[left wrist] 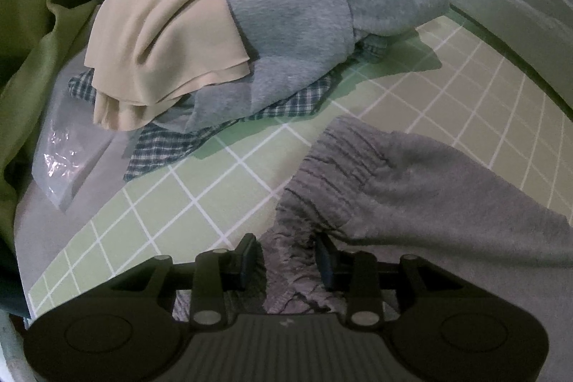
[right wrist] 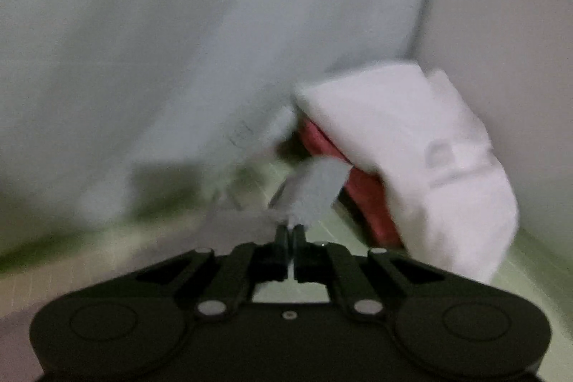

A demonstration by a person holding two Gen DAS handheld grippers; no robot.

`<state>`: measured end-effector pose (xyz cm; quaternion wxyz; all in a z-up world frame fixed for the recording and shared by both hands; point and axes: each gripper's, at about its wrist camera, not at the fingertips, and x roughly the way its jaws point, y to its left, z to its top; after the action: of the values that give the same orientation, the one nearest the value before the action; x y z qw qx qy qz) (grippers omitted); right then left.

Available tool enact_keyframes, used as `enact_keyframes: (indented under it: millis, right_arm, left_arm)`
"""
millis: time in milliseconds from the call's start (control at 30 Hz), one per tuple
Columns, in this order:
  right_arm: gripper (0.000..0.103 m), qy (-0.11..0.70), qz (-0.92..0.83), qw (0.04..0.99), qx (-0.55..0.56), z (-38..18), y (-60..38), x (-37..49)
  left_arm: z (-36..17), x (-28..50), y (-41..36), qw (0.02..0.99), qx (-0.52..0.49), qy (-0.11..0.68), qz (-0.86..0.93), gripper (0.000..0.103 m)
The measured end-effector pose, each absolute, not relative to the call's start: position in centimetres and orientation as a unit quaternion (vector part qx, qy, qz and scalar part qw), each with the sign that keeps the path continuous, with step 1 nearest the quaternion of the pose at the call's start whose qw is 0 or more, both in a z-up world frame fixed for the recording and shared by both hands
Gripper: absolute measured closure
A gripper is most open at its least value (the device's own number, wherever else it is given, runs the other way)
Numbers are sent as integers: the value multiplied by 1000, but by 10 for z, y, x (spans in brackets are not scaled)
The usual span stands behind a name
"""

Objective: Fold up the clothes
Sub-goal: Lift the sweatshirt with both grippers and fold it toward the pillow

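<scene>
My left gripper [left wrist: 286, 260] sits low in the frame, jaws parted around the gathered waistband of the grey sweatpants [left wrist: 412, 196] on the green checked sheet [left wrist: 200, 181], not yet pinching. My right gripper [right wrist: 290, 233], bottom centre, is clenched on a grey fabric corner [right wrist: 315, 185]. If I lift right before left bites, the waistband may slip and bunch. The clothes pile [left wrist: 229, 34] upper left could snag.

Crumpled grey sweatpants [left wrist: 412, 188] on checked sheet [left wrist: 200, 196]
</scene>
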<state>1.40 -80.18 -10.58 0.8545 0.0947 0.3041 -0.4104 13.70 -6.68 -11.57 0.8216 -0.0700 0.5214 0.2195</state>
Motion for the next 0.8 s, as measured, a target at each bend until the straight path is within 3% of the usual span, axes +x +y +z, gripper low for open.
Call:
enact_keyframes:
  millis: [167,267,300,333,400,533,600,700,800]
  right_arm:
    - [100,341,-419,838,79,-124,-795,-10]
    - [98,409,-431,797,108,-152,-809,-8]
    - [87,407,-436,794,115,-155,-808,-10]
    - [69,399,-437,797,119,-154,-806,-12]
    - [52,378,-435,808,123,-153,-802,-14]
    - [47,382,-424,808,151,-163,-808,-7]
    - [40,384,-420,805,169,-170,-810,-4]
    - [39,388,-415,799,196,-182,-814,0]
    - [26,386,-412,800,202,-189,-817,3]
  left_arm:
    - [-116,133,-72,817,-94,517,240,58]
    - [-116,135,-72,816,-87,521,234,58]
    - [-116,135,-72,816,-85,523,233,57]
    - [-116,136,-72,815,-82,524,233,56]
    - [-116,137,-72,813,-77,526,240,49]
    - [-117,139,-72,810,-69,528,245,48]
    - [-118,138,-72,808,-63,528,252,40]
    - [-118,137,-68,807,-66,527,257,36]
    - [-118,137,-64,806,-75,528,257,34]
